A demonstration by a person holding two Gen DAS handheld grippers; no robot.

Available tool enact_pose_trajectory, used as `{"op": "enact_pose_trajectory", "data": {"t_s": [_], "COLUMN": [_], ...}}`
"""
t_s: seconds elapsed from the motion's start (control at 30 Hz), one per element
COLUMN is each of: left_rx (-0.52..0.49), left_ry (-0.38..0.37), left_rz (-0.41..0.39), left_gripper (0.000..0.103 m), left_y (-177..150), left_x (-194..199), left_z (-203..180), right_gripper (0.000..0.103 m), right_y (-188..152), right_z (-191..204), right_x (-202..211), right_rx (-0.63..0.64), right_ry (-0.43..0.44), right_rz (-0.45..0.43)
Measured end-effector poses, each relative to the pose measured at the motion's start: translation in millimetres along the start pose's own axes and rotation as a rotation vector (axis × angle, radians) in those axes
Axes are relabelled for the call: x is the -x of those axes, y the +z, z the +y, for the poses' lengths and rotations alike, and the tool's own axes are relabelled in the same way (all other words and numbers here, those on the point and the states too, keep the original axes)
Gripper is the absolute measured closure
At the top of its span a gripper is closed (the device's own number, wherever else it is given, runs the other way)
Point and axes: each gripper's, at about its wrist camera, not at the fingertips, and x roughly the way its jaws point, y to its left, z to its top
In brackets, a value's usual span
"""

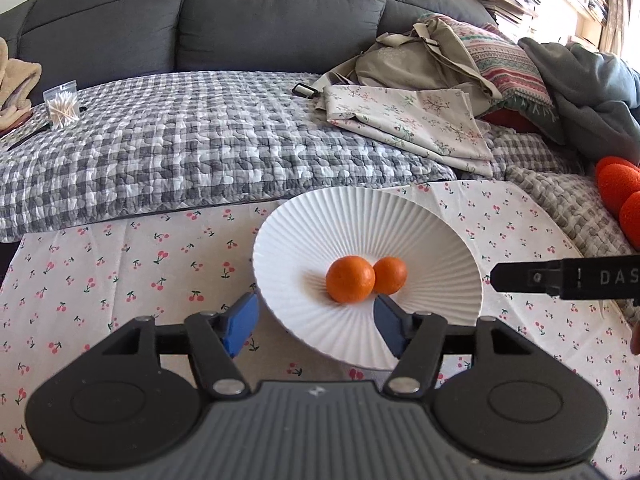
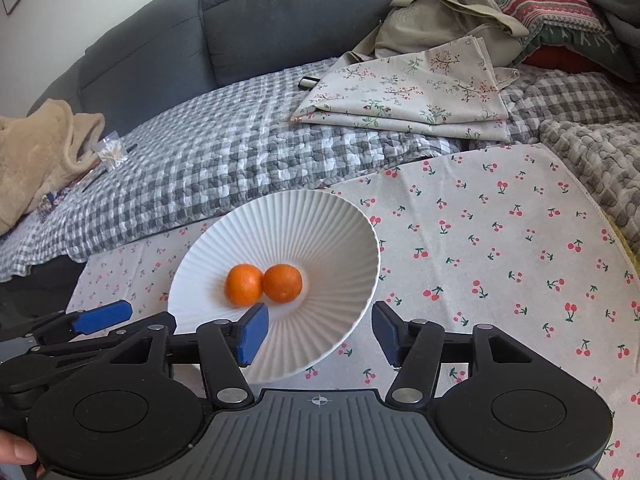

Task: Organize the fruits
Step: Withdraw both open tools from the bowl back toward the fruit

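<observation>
Left wrist view: the left hand-held gripper (image 1: 316, 322) stands wide open and holds nothing. The white ribbed bowl (image 1: 440, 240) lies directly ahead of it on the cherry-print surface (image 1: 120, 264), with the near rim passing between the blue fingertips (image 1: 240, 322). Two oranges (image 1: 351, 279) rest touching at the bowl's centre, just beyond the fingertips and slightly right of the gripper's midline. They are near-round, so no long axis governs the approach. Further orange fruit (image 1: 618, 194) shows at the far right edge, well apart from this gripper; whether it sits in a container cannot be told.

Right wrist view: the right hand-held gripper (image 2: 320, 332) is likewise fully open and empty. The bowl (image 2: 344, 216) sits ahead and to its left, and its left fingertip overlaps the near rim. The same two oranges (image 2: 244, 285) lie left of its midline.

Judgement: the bowl holds two fruits; the loose fruit lies on the right, so the right hand-held gripper appears better placed to fetch it.
</observation>
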Motion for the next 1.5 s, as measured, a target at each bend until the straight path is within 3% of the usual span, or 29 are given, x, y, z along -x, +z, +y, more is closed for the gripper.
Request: {"op": "enact_pose_trajectory", "data": {"t_s": [0.13,0.27,0.43,0.63,0.93,1.2,1.5], "left_rx": [0.016,0.015,0.032,0.037,0.094,0.059,-0.054], "left_ry": [0.009,0.044,0.079,0.121,0.097,0.081,0.050], "left_rz": [0.016,0.046,0.055,0.042,0.089,0.118,0.166], "left_gripper": [0.031,0.023,0.014,0.004,0.002,0.003,0.009], "left_y": [-4.6,-11.8,-19.5,-29.0,-62.0,-85.9,-110.9], "left_x": [11.1,21.6,44.2,72.1,94.5,99.5,94.8], "left_z": [-0.4,-2.6,-0.4,6.0,24.0,23.1,12.7], "right_gripper": [0.020,0.016,0.007,0.005,0.004,0.004,0.004], "right_y": [-4.3,-13.9,-21.8,-42.2,-74.0,-83.3,-91.2], "right_z": [8.6,19.5,24.3,32.3,55.0,55.4,44.2], "right_x": [15.8,29.9,52.3,82.6,97.8,100.7,90.4], "right_rx": [0.033,0.121,0.140,0.150,0.205,0.212,0.195], "right_ry": [-0.009,-0.024,-0.012,0.039,0.085,0.082,0.059], "right_rz": [0.003,0.010,-0.003,0.006,0.037,0.048,0.085]}}
